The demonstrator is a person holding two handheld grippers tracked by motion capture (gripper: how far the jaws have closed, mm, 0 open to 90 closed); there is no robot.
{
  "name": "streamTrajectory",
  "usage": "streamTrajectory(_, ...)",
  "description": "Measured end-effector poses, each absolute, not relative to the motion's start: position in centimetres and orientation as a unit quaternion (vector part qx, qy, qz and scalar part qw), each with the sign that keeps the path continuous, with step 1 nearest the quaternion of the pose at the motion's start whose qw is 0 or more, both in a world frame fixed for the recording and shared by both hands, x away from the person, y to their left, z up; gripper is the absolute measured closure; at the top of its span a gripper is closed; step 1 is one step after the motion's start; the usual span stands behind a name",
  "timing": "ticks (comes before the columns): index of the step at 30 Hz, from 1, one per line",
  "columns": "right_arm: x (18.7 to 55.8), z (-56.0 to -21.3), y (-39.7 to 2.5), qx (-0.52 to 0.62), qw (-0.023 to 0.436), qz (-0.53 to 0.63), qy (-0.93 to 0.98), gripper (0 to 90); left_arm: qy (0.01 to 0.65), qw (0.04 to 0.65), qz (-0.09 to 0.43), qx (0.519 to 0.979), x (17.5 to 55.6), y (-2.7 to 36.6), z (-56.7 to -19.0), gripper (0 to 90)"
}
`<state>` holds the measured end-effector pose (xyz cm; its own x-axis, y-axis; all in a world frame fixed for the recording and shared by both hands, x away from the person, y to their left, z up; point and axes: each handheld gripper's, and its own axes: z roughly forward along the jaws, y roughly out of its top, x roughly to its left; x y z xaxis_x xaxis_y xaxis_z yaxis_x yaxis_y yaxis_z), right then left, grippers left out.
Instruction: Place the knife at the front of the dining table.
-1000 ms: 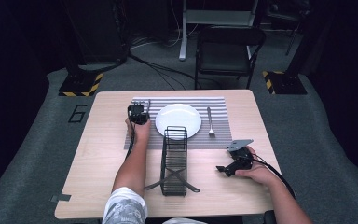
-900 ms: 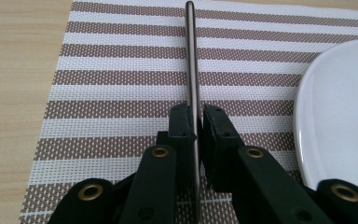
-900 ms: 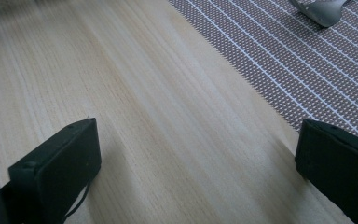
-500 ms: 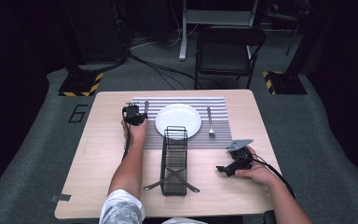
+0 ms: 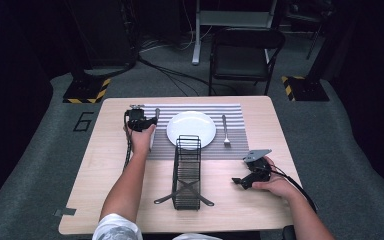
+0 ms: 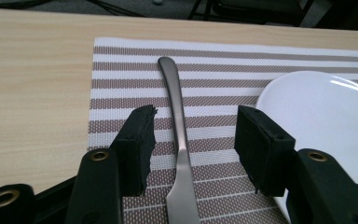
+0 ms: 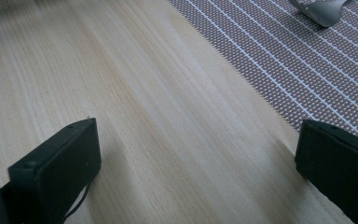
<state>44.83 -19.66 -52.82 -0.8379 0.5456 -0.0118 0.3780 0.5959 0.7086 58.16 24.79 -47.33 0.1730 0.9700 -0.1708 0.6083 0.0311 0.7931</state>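
Starting at the left of the table (image 5: 100,200), my left gripper (image 6: 193,135) hangs low over the left end of the striped mat (image 5: 230,112), and in the high view it sits just left of the plate (image 5: 191,129). Its fingers (image 6: 137,140) are spread apart, one on each side of the knife (image 6: 179,140), and neither one touches it. The knife lies flat on the mat with its handle pointing to the far side of the table and its wider blade end running under my gripper. I see it lying just beside the left rim of the white plate, with a strip of mat between them.

In the middle, nearer to me than the plate, a black wire rack (image 5: 187,172) stands on the bare wood, its far end reaching the near rim of the plate.

Right of the plate, a fork (image 5: 225,131) lies on the mat, lengthwise like the knife.

Farthest right, my right gripper (image 7: 200,168) rests low over the bare table, well apart from the rack. Its fingers (image 7: 56,172) stand wide apart with nothing between them but wood, and the corner of the mat runs past the right one.
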Motion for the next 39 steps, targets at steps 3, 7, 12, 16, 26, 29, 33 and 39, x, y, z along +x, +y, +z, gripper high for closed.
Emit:
streamTrajectory(3,44.8,-52.8,-19.7,0.260,0.114,0.366,0.886,0.0,0.590,0.399,0.237,0.660,57.5,24.8,-46.2,45.8)
streamTrajectory(7,44.8,-52.8,-19.7,0.261,0.114,0.366,0.886,0.0,0.577,0.406,0.246,0.665,56.7,24.7,-44.6,45.0)
streamTrajectory(12,44.8,-52.8,-19.7,0.260,0.115,0.366,0.886,0.0,0.546,0.408,0.252,0.687,55.7,24.2,-42.6,45.0)
streamTrajectory(16,44.8,-52.8,-19.6,0.264,0.113,0.366,0.885,0.0,0.523,0.419,0.254,0.698,54.5,23.9,-41.2,45.0)
streamTrajectory(26,44.8,-52.8,-19.7,0.260,0.115,0.366,0.886,0.0,0.473,0.422,0.244,0.734,51.1,24.1,-38.9,44.6)
streamTrajectory(29,44.8,-52.8,-19.7,0.260,0.115,0.366,0.886,0.0,0.467,0.419,0.236,0.742,50.2,24.6,-38.8,44.5)
streamTrajectory(33,44.9,-52.8,-19.7,0.258,0.116,0.367,0.886,0.0,0.459,0.419,0.226,0.750,49.0,25.4,-39.1,44.3)
streamTrajectory(39,44.8,-52.8,-19.6,0.262,0.114,0.366,0.886,0.0,0.459,0.412,0.218,0.756,47.3,26.5,-39.9,44.2)
